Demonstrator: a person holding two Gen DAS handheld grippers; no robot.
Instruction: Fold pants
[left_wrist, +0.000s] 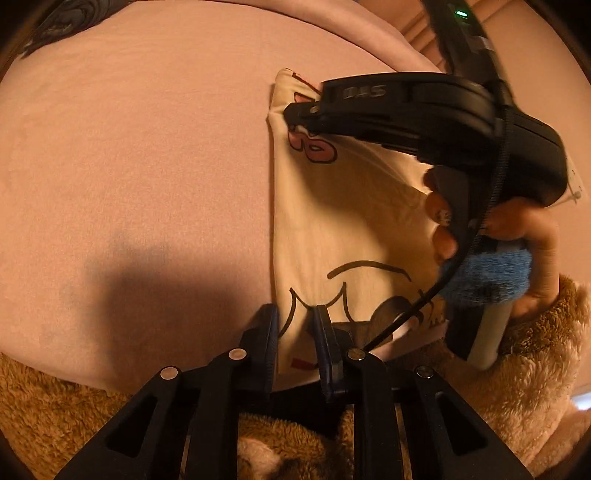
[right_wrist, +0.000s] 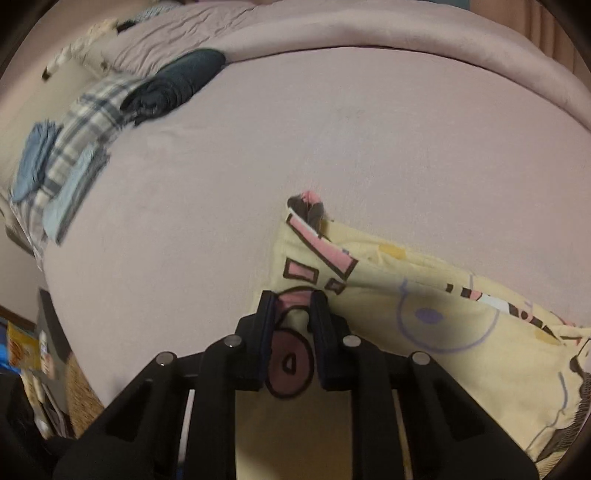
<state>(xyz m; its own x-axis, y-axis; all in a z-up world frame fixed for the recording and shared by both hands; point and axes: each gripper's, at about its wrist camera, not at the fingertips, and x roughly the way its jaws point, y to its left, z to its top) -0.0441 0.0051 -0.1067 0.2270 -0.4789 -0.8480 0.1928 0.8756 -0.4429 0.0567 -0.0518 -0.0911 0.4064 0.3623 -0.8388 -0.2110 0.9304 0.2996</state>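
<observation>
The pants (left_wrist: 343, 221) are pale yellow with pink and black cartoon prints, lying on a pink bedsheet (left_wrist: 140, 155). My left gripper (left_wrist: 295, 314) is shut on the pants' near edge, cloth pinched between its fingers. My right gripper (left_wrist: 299, 110) shows in the left wrist view, held by a hand, clamped on the far corner of the pants. In the right wrist view the right gripper (right_wrist: 293, 299) is shut on the pants (right_wrist: 443, 317), a pink-printed fold caught between its fingers.
A stack of folded clothes (right_wrist: 74, 155), plaid, blue and dark, lies at the bed's far left. A rolled pink duvet (right_wrist: 369, 33) runs along the back. A brown fleecy sleeve (left_wrist: 535, 332) is at the lower right. Shelves (right_wrist: 29, 354) stand beside the bed.
</observation>
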